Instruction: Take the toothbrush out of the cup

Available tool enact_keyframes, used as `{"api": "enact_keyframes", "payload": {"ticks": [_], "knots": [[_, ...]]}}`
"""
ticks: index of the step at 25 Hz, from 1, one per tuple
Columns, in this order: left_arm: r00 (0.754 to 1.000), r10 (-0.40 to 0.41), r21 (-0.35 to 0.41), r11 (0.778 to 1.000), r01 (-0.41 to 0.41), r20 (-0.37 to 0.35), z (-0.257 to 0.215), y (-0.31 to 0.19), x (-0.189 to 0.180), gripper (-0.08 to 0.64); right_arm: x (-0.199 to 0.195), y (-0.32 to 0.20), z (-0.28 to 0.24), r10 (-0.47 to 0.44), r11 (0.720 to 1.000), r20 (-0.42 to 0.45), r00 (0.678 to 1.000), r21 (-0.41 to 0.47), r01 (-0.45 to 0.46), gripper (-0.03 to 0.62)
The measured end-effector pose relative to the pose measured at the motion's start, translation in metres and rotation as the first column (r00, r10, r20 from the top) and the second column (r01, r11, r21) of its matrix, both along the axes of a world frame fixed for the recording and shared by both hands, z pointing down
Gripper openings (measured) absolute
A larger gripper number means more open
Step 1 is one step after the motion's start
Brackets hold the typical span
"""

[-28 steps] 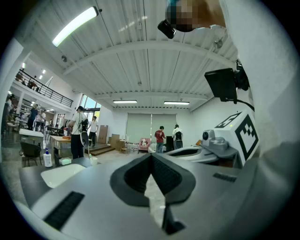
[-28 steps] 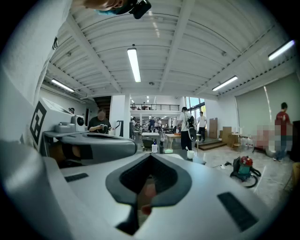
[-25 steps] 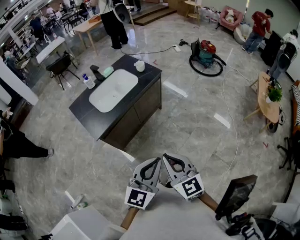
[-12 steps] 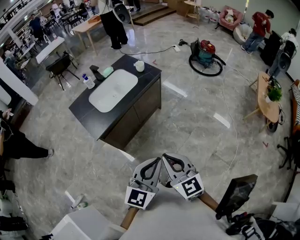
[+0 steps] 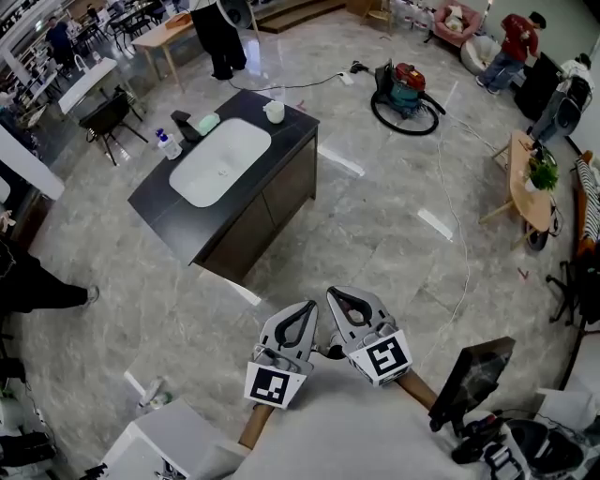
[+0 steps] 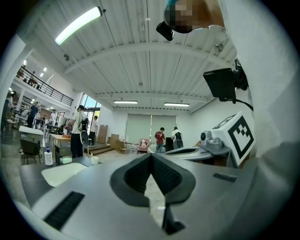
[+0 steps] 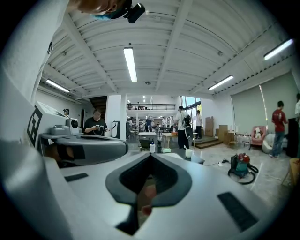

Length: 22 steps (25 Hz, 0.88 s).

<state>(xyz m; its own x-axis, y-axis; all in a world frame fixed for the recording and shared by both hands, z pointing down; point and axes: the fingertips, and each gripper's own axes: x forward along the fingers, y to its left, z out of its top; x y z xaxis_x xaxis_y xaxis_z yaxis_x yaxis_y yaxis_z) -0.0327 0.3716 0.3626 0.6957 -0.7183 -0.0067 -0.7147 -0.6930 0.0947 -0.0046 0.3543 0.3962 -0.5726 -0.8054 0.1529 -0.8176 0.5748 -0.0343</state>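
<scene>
A small white cup (image 5: 273,111) stands on the far corner of a dark sink counter (image 5: 281,178), several steps away across the floor. It also shows in the right gripper view as a cup (image 7: 189,153) with a thin stick rising from it, too small to name. The left gripper view shows the same cup (image 6: 95,160) tiny on the counter. My left gripper (image 5: 309,309) and right gripper (image 5: 335,296) hang side by side low in the head view, far from the counter. Both are shut with nothing in them, the left gripper (image 6: 151,155) and right gripper (image 7: 151,155) pointing roughly level.
On the counter are a white basin (image 5: 217,161), a black tap (image 5: 186,126), a green item (image 5: 208,122) and a bottle (image 5: 167,144). A red and teal vacuum (image 5: 405,86) with its cable lies beyond. A person in black (image 5: 214,28) stands behind the counter. A wooden side table (image 5: 527,183) stands at right.
The head view has shifted, so the counter now sits a little higher and further left in the picture. The two grippers stay together and shut; the right one has rolled slightly.
</scene>
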Motion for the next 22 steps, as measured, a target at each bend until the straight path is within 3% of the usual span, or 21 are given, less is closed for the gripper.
{"api": "enact_keyframes", "payload": {"ticks": [5, 12, 22], "knots": [[1.000, 0.002, 0.000, 1.000, -0.002, -0.016, -0.004, -0.007, -0.018, 0.003, -0.012, -0.009, -0.012, 0.006, 0.998, -0.032, 0.999, 0.058, -0.004, 0.005], [0.999, 0.033, 0.020, 0.999, -0.032, -0.028, -0.003, -0.014, -0.026, 0.005, -0.010, -0.019, -0.003, 0.068, 0.997, -0.030, 0.997, 0.029, -0.068, 0.005], [0.999, 0.035, 0.021, 0.999, -0.034, -0.029, 0.000, -0.035, -0.026, 0.003, -0.010, -0.040, 0.000, 0.073, 0.997, -0.029, 0.997, 0.030, -0.073, 0.005]]}}
